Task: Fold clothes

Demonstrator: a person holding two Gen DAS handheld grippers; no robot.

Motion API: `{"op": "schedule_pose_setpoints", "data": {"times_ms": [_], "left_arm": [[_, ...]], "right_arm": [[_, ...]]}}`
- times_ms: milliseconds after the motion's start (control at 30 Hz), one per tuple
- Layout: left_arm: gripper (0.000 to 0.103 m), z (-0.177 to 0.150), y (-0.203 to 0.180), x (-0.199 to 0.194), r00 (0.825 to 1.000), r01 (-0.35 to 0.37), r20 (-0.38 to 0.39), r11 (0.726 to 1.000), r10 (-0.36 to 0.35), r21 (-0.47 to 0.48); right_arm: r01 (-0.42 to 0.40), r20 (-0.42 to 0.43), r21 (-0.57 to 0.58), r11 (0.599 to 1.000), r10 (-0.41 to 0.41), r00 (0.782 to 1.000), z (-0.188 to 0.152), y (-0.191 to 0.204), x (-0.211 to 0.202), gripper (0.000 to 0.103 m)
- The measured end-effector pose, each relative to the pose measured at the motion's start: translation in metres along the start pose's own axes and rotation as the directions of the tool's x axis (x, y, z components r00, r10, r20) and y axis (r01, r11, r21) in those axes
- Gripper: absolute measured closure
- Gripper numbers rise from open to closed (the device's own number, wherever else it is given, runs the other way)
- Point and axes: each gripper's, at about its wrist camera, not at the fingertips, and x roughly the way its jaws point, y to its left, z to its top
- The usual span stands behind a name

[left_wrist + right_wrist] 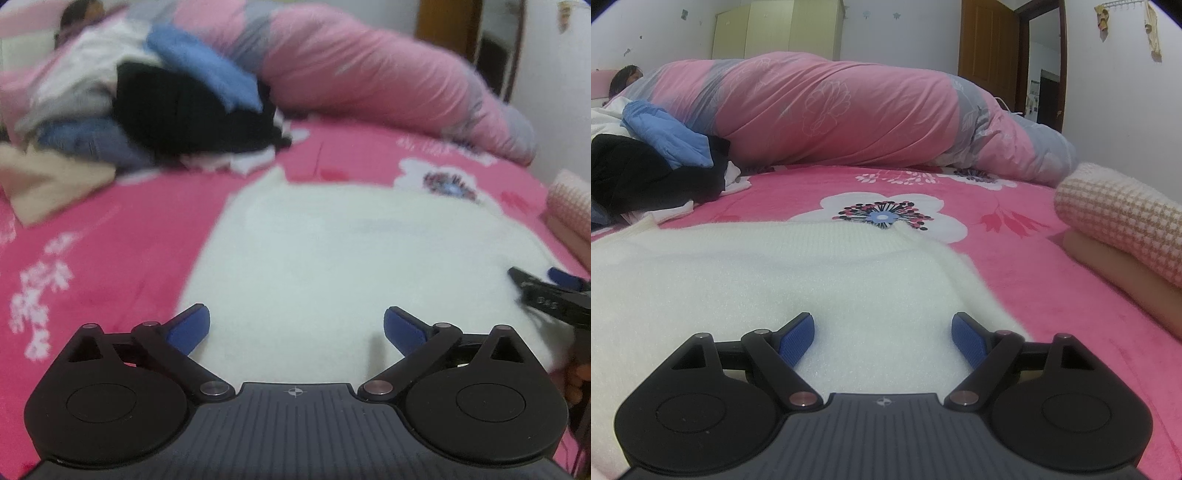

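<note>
a white knitted sweater [746, 273] is lying spread flat on the bed, on a bright pink floral bedsheet [1052, 295], with its ribbed neckline pointing away toward the rolled-up quilt.

the left gripper [297, 325] is hovering over the near part of the sweater, its blue-padded fingers [190, 328] standing wide apart with nothing but bare white knit showing between them. the left wrist view is smeared, so finer detail of the cloth there is hard to read. at the right edge of that view the right gripper [532, 284] is poking in over the sweater's right edge.

in its own view the right gripper [882, 332] is sitting low over the sweater's right side, near where the sleeve runs along the body. its fingers [967, 339] are spread too, with fabric lying between them but not pinched.

a pile of unfolded clothes [155, 107] is heaped at the far left of the bed: black, blue and white garments, with a beige piece [48, 181] beside it. a long pink and grey quilt [849, 110] is stretching across the back of the bed. at the right, a checked pink and cream knit [1126, 221] is resting folded on top of a peach-coloured garment [1115, 273]. a person's dark hair [624, 77] is showing at the far left, past the quilt. a brown door [990, 55] is standing open behind.
</note>
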Motion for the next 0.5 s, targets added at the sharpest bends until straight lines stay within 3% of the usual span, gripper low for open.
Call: {"op": "schedule_pose_setpoints", "data": {"times_ms": [133, 267, 500], "left_arm": [[0.0, 0.0007, -0.0047, 0.006, 0.999, -0.042, -0.012, 0.999, 0.042, -0.013], [0.0, -0.0004, -0.0086, 0.0066, 0.998, -0.067, -0.017, 0.998, 0.067, -0.013], [0.0, 0.0044, -0.0099, 0.0094, 0.997, -0.075, -0.034, 0.997, 0.074, -0.019]], "right_arm": [[-0.028, -0.01, 0.01, 1.0, 0.028, 1.0, 0.002, -0.0025, 0.0004, 0.012], [-0.06, -0.019, 0.006, 0.998, 0.06, 0.998, 0.0032, -0.0016, 0.0, 0.0], [-0.058, -0.053, 0.015, 0.998, 0.059, 0.997, 0.01, 0.0004, -0.0028, 0.0]]}}
